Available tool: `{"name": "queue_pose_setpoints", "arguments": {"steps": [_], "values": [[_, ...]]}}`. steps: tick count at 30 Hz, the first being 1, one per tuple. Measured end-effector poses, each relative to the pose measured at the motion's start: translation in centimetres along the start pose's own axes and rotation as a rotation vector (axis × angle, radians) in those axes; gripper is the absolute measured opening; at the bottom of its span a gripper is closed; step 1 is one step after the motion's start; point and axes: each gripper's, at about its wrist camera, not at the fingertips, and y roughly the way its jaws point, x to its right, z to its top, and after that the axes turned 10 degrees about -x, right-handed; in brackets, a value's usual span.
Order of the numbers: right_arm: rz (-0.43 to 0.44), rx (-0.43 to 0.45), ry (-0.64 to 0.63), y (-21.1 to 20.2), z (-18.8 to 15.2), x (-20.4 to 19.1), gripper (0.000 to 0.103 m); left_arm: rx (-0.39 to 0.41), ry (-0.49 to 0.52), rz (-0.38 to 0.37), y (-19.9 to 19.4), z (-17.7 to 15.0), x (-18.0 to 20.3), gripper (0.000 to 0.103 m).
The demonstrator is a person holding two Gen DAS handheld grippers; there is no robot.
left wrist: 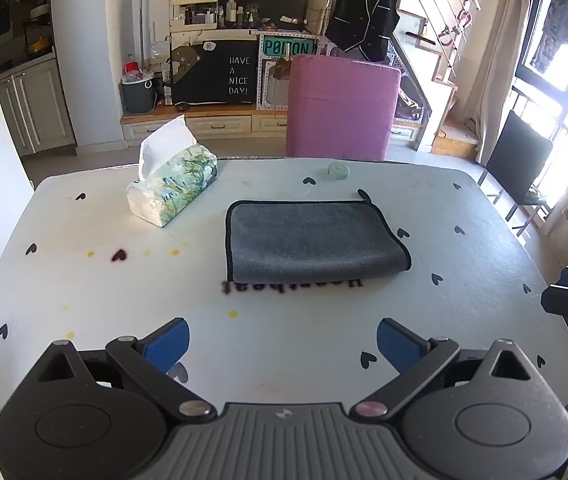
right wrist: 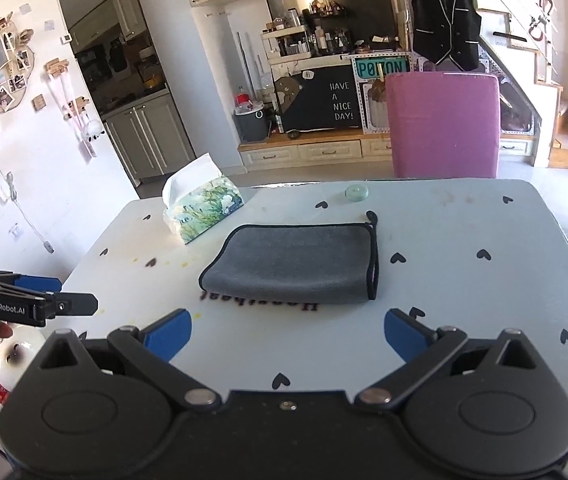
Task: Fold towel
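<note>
White heart-print surface (left wrist: 83, 280) is carrying the grey towel (left wrist: 312, 240), lying mid-surface already doubled over, black-piped edges lined up, tissue pack (left wrist: 171, 188) just off its far-left corner. Left claw (left wrist: 284, 344) and right claw (right wrist: 288, 332) are both hanging back near the front edge, blue pads spread apart and gripping nothing, likely so the fold is sitting undisturbed.

Both grippers hover near the table's near edge, empty. The left gripper (left wrist: 283, 347) and the right gripper (right wrist: 288, 336) have jaws spread wide; the left seems slightly lower.
</note>
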Motion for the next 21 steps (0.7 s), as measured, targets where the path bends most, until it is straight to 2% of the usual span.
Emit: {"name": "queue_pose_setpoints", "arguments": {"steps": [10,16,21], "values": [[-0.019,0.005,-0.021,-1.6,-2.1,-1.4,0.103,0.026,0.021,0.003,-2.2,-2.6,0.4,0.099],[-0.025,-0.007,0.015,-2.4,-3.3,-1.6,0.103,0.029,0.029,-0.021,-3.0,-4.3,0.5,0.1],[-0.041,0.004,-0.005,-3.0,-4.5,-2.2,0.103,0.027,0.033,-0.028,-3.2,-5.7,0.9,0.1]]}}
